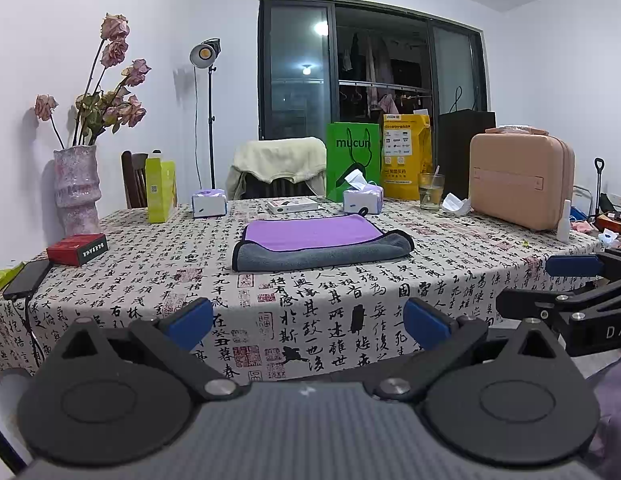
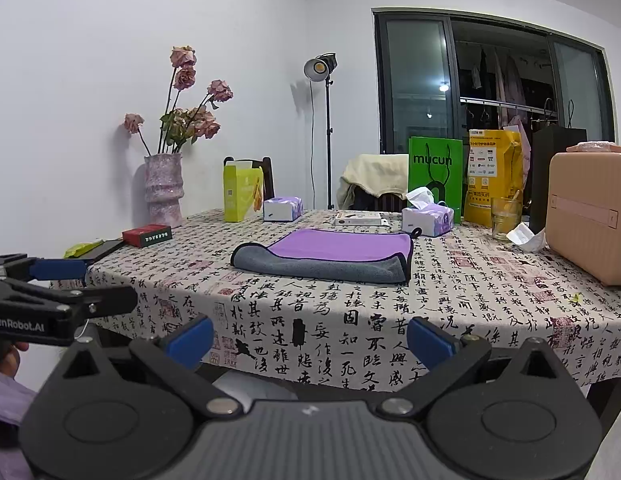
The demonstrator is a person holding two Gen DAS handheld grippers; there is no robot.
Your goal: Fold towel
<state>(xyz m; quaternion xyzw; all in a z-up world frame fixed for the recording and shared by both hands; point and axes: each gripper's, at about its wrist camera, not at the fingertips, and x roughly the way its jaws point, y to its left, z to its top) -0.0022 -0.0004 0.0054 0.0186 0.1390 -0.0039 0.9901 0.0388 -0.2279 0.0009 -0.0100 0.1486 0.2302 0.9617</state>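
A purple and grey towel (image 1: 318, 242) lies folded flat on the table with the calligraphy-print cloth (image 1: 310, 300); it also shows in the right wrist view (image 2: 330, 254). My left gripper (image 1: 308, 322) is open and empty, held off the table's near edge, well short of the towel. My right gripper (image 2: 310, 338) is open and empty, also in front of the table's edge. The right gripper shows at the right of the left wrist view (image 1: 570, 284), and the left gripper at the left of the right wrist view (image 2: 62, 280).
At the table's back stand a vase of dried roses (image 1: 76, 188), a yellow-green box (image 1: 160, 190), two tissue boxes (image 1: 208, 204), a green bag (image 1: 352, 160), a glass (image 1: 430, 191) and a pink case (image 1: 520, 180). A red box (image 1: 76, 249) and a phone (image 1: 26, 278) lie at the left.
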